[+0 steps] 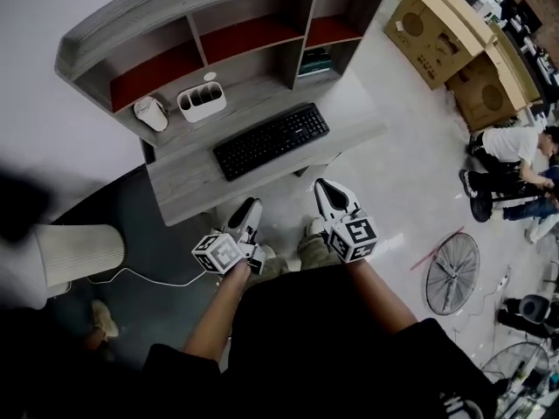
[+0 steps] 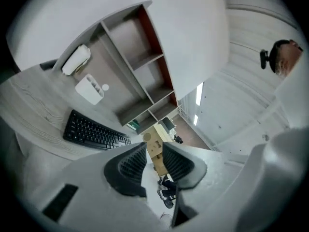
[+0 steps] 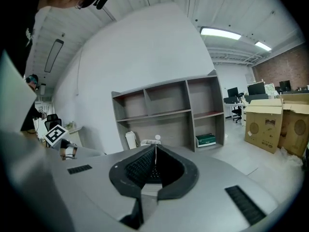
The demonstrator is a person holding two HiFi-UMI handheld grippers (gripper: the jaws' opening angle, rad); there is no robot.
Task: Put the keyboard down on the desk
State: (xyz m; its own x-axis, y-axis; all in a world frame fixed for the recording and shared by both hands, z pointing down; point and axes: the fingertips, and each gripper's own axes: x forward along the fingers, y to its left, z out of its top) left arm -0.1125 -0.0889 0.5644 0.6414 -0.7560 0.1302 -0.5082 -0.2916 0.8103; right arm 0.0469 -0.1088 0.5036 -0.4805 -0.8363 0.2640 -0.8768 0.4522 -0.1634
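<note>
The black keyboard (image 1: pixel 271 140) lies flat on the grey wooden desk (image 1: pixel 188 177), under the shelf unit, and shows slantwise in the left gripper view as keyboard (image 2: pixel 94 130). Both grippers hang in front of the desk's near edge, clear of the keyboard. My left gripper (image 1: pixel 251 206) has its jaws (image 2: pixel 154 156) apart by a narrow gap with nothing between them. My right gripper (image 1: pixel 327 186) points at the desk with its tips closed together (image 3: pixel 155 149) and nothing in them.
A white pen holder (image 1: pixel 203 101) and a white device (image 1: pixel 150 112) stand at the desk's back left. A green box (image 1: pixel 314 61) sits in the low right shelf. Cardboard boxes (image 1: pixel 437 24), floor fans (image 1: pixel 452 273) and a crouching person (image 1: pixel 511 160) are at the right; a white ribbed cylinder (image 1: pixel 79 253) at the left.
</note>
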